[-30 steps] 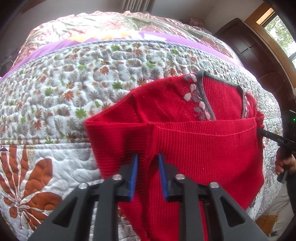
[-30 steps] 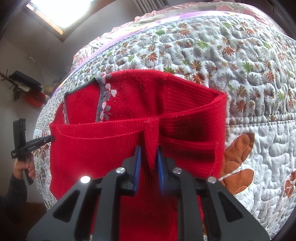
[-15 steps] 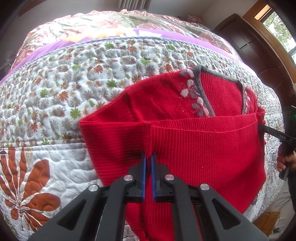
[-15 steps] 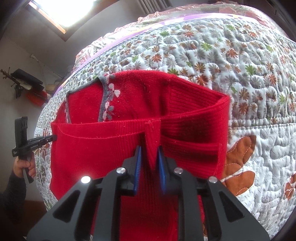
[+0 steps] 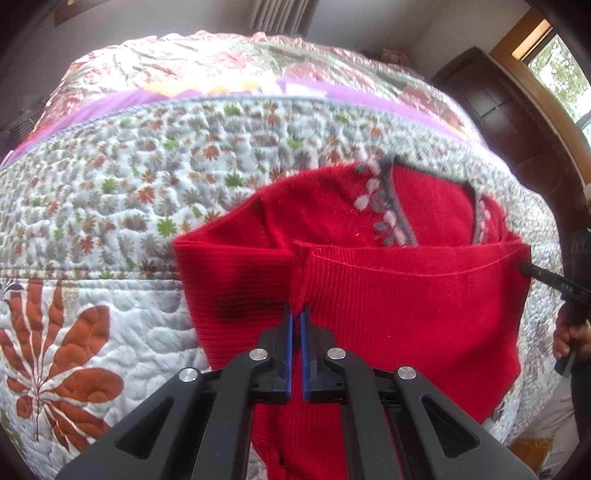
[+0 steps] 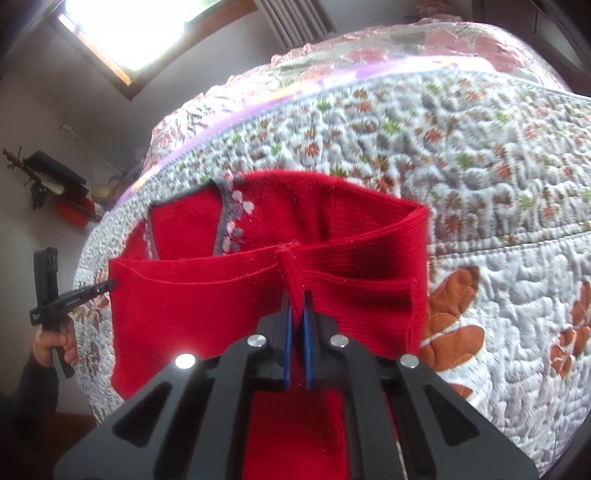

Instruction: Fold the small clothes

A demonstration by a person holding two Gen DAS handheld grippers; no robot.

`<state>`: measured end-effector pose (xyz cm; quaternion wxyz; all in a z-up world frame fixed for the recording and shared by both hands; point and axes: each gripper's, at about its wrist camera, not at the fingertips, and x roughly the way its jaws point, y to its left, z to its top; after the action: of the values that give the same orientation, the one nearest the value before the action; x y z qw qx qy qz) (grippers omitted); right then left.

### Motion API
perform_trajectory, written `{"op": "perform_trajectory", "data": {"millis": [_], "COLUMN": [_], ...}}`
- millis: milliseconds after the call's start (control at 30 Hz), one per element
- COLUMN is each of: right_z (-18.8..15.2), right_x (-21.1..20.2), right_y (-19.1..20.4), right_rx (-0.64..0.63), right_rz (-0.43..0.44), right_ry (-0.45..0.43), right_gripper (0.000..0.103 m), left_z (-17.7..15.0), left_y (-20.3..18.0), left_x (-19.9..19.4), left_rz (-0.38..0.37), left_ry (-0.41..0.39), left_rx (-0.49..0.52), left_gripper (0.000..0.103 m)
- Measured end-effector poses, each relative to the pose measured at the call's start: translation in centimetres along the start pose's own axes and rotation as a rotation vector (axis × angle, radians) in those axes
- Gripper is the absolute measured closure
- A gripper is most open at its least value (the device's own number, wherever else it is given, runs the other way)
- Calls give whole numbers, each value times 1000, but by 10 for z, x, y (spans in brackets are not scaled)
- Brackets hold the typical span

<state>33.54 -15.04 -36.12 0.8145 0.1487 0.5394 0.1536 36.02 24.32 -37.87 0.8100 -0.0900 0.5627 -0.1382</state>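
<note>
So the red sweater (image 5: 388,295) was lying on the bed, on top of a quilt (image 5: 155,192) with little green and rust flowers on white. It was a knit one with a grey neckline trim (image 5: 393,206) and pale pink dots stitched along it. The lower part was folded up over the chest, so the ribbed hem edge ran straight across just under the neckline, and some of the knit hung down over the near edge of the bed.

The left hand-held gripper (image 5: 296,314) had its blue pads pressed together on a pinch of the folded hem, at the sweater's left end, where the fabric bunched into a small ridge between the fingers. The right hand-held gripper (image 6: 296,299) was doing the same at the other end: pads squeezed tight on a little upright tuck of red knit, right at the folded edge. In the right wrist view, the sleeve (image 6: 369,236) curled into a loop beside that pinch.

Each camera caught the other tool off to the side. In the left view the right one poked into the sweater's far edge, with a hand (image 5: 565,336) wrapped around its grip. In the right view the person's other hand (image 6: 55,343) held the left tool in a dark sleeve.

Background: a bright window (image 6: 147,33) on the wall and dark wood furniture (image 5: 495,110) beside the bed. Everything's a bit motion-blurred.
</note>
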Motion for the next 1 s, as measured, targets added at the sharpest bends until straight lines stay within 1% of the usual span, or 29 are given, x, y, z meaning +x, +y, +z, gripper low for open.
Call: {"op": "perform_trajectory", "data": {"millis": [167, 367, 400, 533, 700, 1000], "right_z": [-2, 8, 9, 23, 41, 64], "right_x": [-19, -44, -47, -58, -60, -33], "right_y": [10, 16, 16, 19, 21, 7], "right_rx": [-11, 8, 9, 9, -6, -2], "right_rz": [10, 27, 28, 35, 46, 39], "right_ry": [-38, -100, -107, -140, -160, -140], "right_gripper": [100, 100, 100, 100, 100, 100], "left_z": [-2, 2, 6, 22, 40, 62], "left_y": [-4, -8, -8, -10, -12, -1], "left_x": [-22, -63, -71, -80, -79, -50], "left_rz": [-1, -4, -5, -11, -19, -36], "left_ry": [-48, -143, -162, -183, -191, -150], "left_rx": [-10, -18, -18, -11, 0, -8], "left_gripper": [100, 100, 100, 100, 100, 100]}}
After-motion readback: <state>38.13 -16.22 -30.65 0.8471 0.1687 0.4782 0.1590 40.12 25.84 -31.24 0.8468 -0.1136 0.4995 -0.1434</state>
